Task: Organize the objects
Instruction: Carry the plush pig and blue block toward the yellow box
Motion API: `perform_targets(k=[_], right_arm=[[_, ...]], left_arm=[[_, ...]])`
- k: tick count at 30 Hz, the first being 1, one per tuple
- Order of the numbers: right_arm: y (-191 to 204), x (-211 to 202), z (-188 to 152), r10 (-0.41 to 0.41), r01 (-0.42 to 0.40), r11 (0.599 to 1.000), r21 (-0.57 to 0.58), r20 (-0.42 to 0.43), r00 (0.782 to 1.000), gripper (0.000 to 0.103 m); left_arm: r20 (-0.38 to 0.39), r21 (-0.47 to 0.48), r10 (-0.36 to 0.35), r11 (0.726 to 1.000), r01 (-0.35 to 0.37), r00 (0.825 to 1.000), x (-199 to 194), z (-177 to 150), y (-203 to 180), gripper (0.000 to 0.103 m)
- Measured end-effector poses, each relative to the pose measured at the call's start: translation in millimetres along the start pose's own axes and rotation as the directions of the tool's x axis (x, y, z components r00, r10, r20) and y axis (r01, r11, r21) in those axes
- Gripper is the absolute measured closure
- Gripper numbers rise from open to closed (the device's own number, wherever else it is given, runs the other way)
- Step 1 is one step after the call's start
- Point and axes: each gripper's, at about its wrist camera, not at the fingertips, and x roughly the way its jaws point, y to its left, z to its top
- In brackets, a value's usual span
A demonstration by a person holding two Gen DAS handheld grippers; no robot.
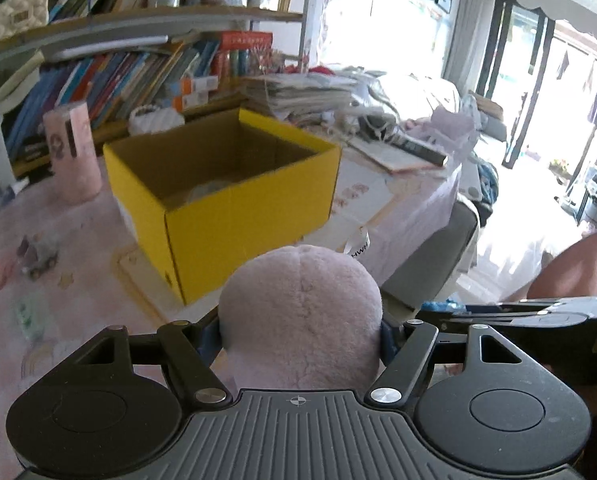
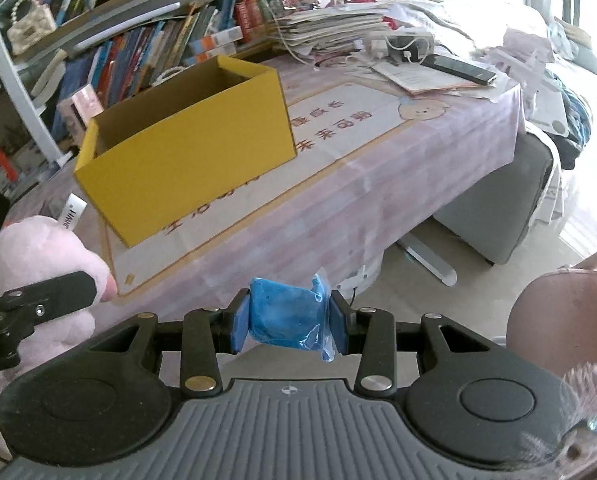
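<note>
Plush toy [image 1: 300, 316] sits clamped in your left gripper [image 1: 301, 334] and the blue packet [image 2: 286, 316] in your right gripper [image 2: 289, 322], both short of the open yellow box [image 1: 234, 200], presumably their destination.

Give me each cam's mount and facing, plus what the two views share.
Left wrist: on the left gripper, looking down along its fingers past the pink plush it clamps, toward the yellow box; a knee shows.
Right wrist: on the right gripper, clamping a blue bagged lump, facing the table's edge; a knee shows.
Shared: box, plush, table, bookshelf.
</note>
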Motion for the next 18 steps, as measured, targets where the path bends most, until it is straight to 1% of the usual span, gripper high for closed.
perform_targets(k=[5, 8, 12, 14, 18], right_arm=[[2.3, 8.8, 24.4, -0.009, 0.011, 0.999, -0.033, 0.044, 0.999, 0.066], [4.1, 11.8, 46.2, -0.006, 0.011, 0.998, -0.054, 0.1, 0.995, 0.066], [4.4, 14.1, 82.2, 0.005, 0.012, 0.996, -0.084, 0.193, 0.981, 0.066], [4.5, 19.5, 101.6, 0.011, 0.011, 0.995, -0.098, 0.225, 0.974, 0.066], [3.5, 38.8, 137.0, 0.051, -0.027, 0.994, -0.105, 0.234, 0.971, 0.066]], left_arm=[[0.058, -0.021, 0.024, 1.0, -0.023, 0.998, 13.5, 25.7, 8.0, 0.031], [0.101, -0.022, 0.038, 0.999, -0.036, 0.994, 21.6, 45.2, 10.1, 0.031], [0.16, -0.017, 0.054, 0.998, -0.052, 0.986, 34.9, 73.2, 9.8, 0.03], [0.173, -0.013, 0.062, 0.998, -0.06, 0.983, 46.0, 88.0, 8.4, 0.03], [0.166, -0.005, 0.084, 0.996, -0.085, 0.983, 71.6, 104.5, 7.5, 0.03]])
